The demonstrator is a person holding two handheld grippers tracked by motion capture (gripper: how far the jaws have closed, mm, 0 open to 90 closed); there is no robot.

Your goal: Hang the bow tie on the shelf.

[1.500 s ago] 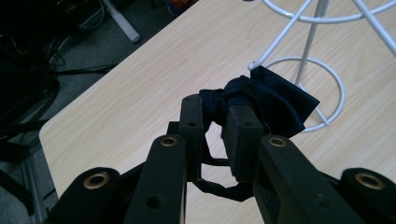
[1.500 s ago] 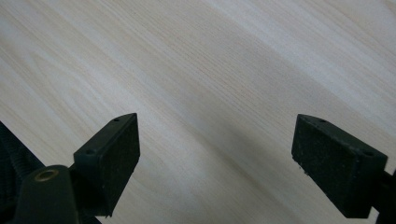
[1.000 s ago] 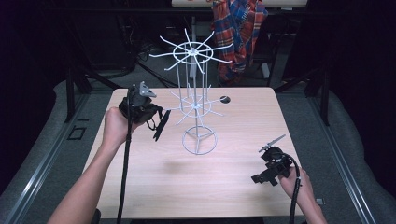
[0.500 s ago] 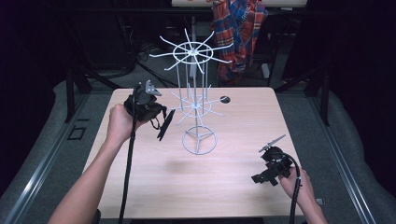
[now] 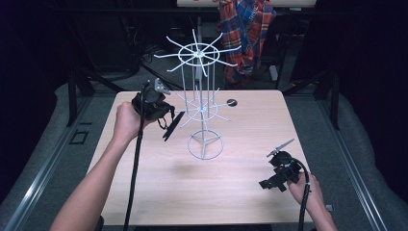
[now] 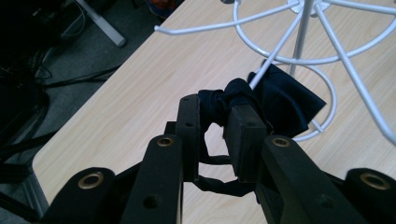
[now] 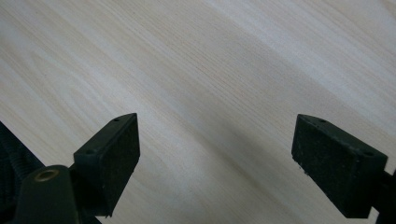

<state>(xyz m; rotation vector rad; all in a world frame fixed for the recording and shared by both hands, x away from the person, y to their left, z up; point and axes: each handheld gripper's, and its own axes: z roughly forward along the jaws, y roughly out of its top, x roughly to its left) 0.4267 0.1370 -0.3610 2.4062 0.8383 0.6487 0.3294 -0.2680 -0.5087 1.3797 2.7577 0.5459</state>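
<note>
The left gripper (image 6: 217, 135) pinches a dark cloth (image 6: 275, 100) beside the white wire rack (image 5: 202, 108); slide it slowly onto a hook. The right gripper (image 7: 215, 158) gapes wide, empty.

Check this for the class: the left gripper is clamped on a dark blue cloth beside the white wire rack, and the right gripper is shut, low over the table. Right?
Not quite. The right gripper is open: the right gripper view shows its jaws wide apart over bare table. The left gripper does clamp the dark blue cloth beside the white wire rack.
</note>
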